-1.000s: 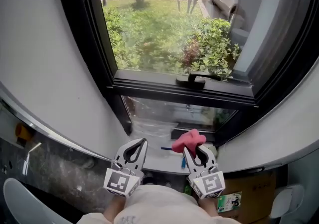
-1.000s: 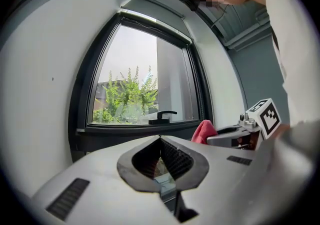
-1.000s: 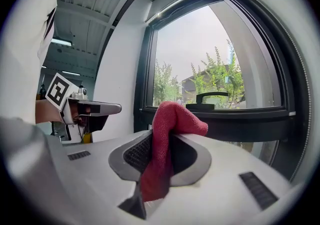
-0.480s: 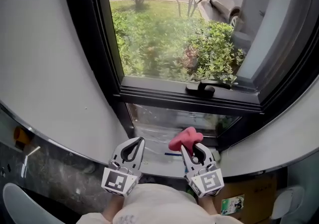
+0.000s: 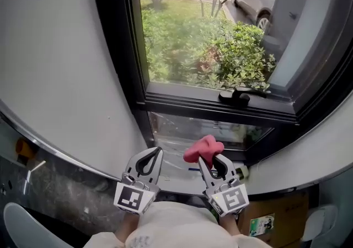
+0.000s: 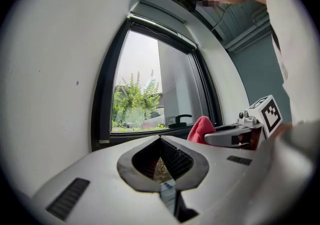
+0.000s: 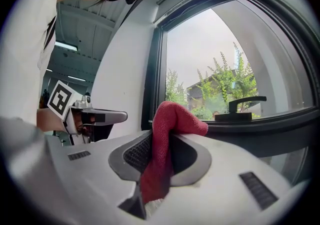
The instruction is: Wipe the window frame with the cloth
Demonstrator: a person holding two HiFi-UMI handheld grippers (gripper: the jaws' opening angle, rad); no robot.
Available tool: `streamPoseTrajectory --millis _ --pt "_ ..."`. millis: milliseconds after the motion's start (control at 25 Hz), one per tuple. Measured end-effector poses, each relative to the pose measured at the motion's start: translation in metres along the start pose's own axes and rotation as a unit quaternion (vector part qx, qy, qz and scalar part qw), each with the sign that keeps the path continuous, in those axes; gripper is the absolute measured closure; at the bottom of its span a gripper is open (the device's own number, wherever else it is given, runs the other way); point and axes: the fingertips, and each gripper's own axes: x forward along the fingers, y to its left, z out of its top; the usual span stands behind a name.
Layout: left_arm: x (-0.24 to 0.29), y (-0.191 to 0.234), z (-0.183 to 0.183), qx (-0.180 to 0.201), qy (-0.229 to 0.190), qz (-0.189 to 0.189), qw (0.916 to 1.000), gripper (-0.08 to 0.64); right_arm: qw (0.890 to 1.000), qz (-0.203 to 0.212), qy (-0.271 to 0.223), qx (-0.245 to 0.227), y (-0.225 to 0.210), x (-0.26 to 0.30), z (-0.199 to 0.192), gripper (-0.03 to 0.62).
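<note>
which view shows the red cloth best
The right gripper view: the cloth sits close and central, clamped between the jaws. The head view shows only its bunched top; the left gripper view, a distant bit.

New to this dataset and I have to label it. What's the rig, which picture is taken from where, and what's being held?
There is no robot here: a person holds a two-jaw gripper in each hand. The head view comes from a camera on the person's head, looking steeply down. The left gripper shows at its left and the right gripper at its right. The cubes with square markers are part of the grippers. The other two pictures come from wide-angle cameras that ride on each gripper and look along its jaws. In the right gripper view the jaws are closed on a red cloth. In the left gripper view the jaws are together with nothing between them. Ahead is a dark window frame with a handle, and greenery outside. The cloth appears clear of the frame.
</note>
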Motion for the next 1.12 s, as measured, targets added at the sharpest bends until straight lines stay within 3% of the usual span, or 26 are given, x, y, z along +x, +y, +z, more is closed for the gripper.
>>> streamPoseTrajectory --millis 320,520,720,920,1120 --pt "0.003 -0.003 0.004 -0.01 -0.004 -0.001 0.9999 0.552 1.0 0.021 0.001 -0.008 0.006 0.012 0.004 0.506" --pt "0.003 -0.01 0.008 -0.024 -0.006 -0.005 0.9997 0.552 0.999 0.039 -0.034 -0.017 -0.002 0.027 0.034 0.506" --pt "0.0 -0.004 0.01 -0.028 -0.011 0.009 0.9995 0.552 0.99 0.072 -0.102 -0.062 -0.019 0.049 0.102 0.506" --pt "-0.001 -0.003 0.011 -0.032 -0.015 0.008 0.9994 0.552 0.968 0.096 -0.183 -0.145 -0.024 0.074 0.193 0.506" --pt "-0.002 0.0 0.014 -0.034 -0.015 0.004 0.9993 0.552 0.955 0.115 -0.226 -0.151 -0.022 0.105 0.245 0.506"
